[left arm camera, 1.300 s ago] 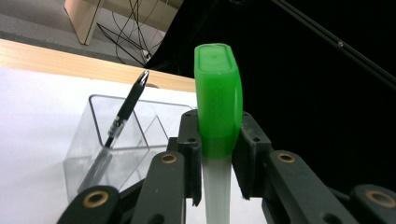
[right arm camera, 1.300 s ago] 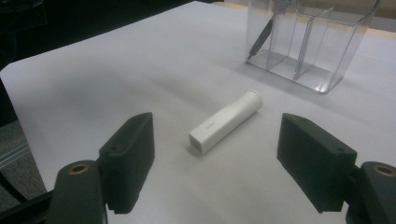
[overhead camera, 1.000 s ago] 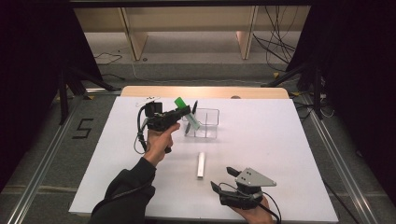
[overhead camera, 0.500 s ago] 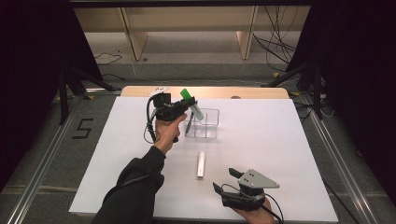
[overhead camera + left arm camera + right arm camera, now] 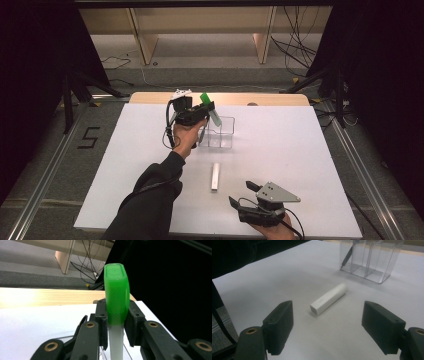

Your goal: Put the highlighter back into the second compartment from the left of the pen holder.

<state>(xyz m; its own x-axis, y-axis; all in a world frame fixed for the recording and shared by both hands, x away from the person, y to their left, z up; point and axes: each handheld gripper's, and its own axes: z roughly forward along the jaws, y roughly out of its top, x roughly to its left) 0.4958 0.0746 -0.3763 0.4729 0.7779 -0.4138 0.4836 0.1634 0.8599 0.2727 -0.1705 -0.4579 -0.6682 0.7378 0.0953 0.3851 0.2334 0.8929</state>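
The left tool is raised over the far middle of the white worktop, its jaws clamped on a pen with a green cap. The jaws press either side of the cap's lower part, with the pale barrel running down between them. From the high view the pen tilts above the clear plastic box, at its left end; whether the tip touches the box cannot be told. The right tool sits low at the near edge, jaws spread wide and holding nothing. A white tube lies flat on the worktop just ahead of those jaws, between them and the box
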